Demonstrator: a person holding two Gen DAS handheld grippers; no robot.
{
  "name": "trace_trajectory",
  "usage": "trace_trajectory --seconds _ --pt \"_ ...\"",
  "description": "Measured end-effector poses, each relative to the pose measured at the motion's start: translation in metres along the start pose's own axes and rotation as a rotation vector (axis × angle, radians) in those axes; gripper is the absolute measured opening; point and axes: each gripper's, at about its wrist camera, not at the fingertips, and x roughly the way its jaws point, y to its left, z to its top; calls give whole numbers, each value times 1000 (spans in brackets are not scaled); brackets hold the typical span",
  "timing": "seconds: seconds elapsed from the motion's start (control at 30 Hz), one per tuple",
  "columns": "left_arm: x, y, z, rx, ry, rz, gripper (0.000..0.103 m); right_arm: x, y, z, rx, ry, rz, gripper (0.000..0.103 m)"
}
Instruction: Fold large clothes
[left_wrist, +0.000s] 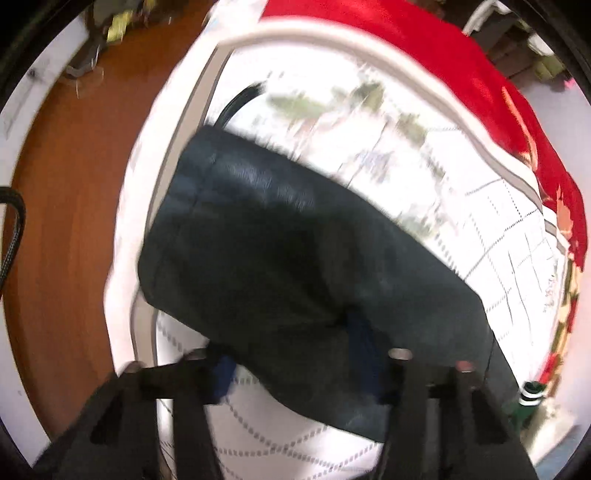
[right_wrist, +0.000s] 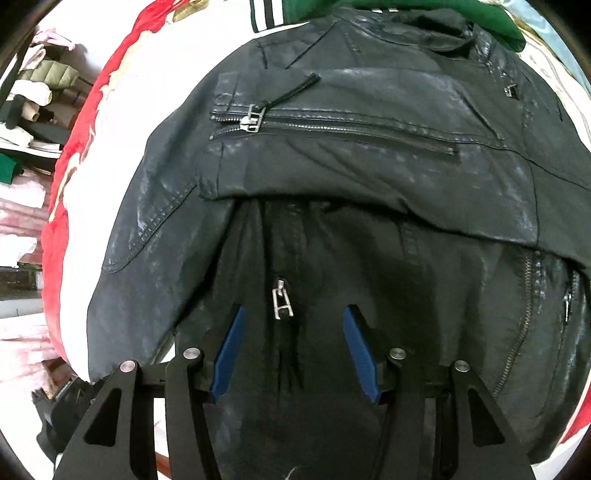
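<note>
One black leather jacket (right_wrist: 332, 177), creased and glossy with stitched seams, fills the space ahead of the right gripper (right_wrist: 295, 350), lying on a white quilted bedcover (left_wrist: 498, 229). Its blue pads stand partly apart over the jacket's front, holding nothing, a metal zipper pull (right_wrist: 281, 300) between them. The left gripper (left_wrist: 291, 358) is blurred; a dark fold of the jacket lies between its pads, but whether they pinch it I cannot tell.
</note>
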Motion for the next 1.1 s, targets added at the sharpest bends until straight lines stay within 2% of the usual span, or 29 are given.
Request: trace_trajectory --seconds 0.07,0.13,0.2,0.23,0.3,0.33,0.4,0.43,0.5,0.67,0.8,0.9,1.0,1.03,1.1 --pt "-8 -15 11 46 -54 29 15 1 4 -1 11 1 6 57" --pt "-15 -30 23 106 -97 21 9 1 7 0 12 2 -17 57" --pt "-23 -40 30 154 -133 18 7 -1 9 4 5 1 -59 57" --pt "-31 -54 34 204 -172 23 7 -1 14 5 -14 -6 -128 58" --pt "-45 -81 30 305 -245 34 6 -1 19 12 -41 -30 -251 81" --pt "-49 -77 19 339 -270 38 5 -2 21 14 -52 -50 -302 94" --pt "-64 -103 17 444 -339 42 5 -5 24 21 -75 -92 -379 95" --pt "-68 -96 13 475 -360 43 5 -4 27 24 -78 -102 -394 95" --pt "-87 -105 -4 558 -407 32 4 -3 26 33 -74 -119 -419 95" --pt "-121 -153 -35 742 -502 -29 4 -13 2 49 -7 -141 -342 95" --pt "-146 -195 -78 872 -555 -102 3 -38 -34 61 59 -166 -280 95" --pt "-162 -230 -133 998 -560 -190 3 -58 -67 60 145 -181 -250 95" --pt "-172 -260 -207 1149 -531 -285 3 -76 -117 55 248 -189 -226 95" --pt "-172 -270 -243 1219 -510 -323 3 -82 -130 50 274 -192 -229 95" --pt "-171 -279 -291 1315 -472 -363 3 -93 -166 39 343 -197 -233 95"
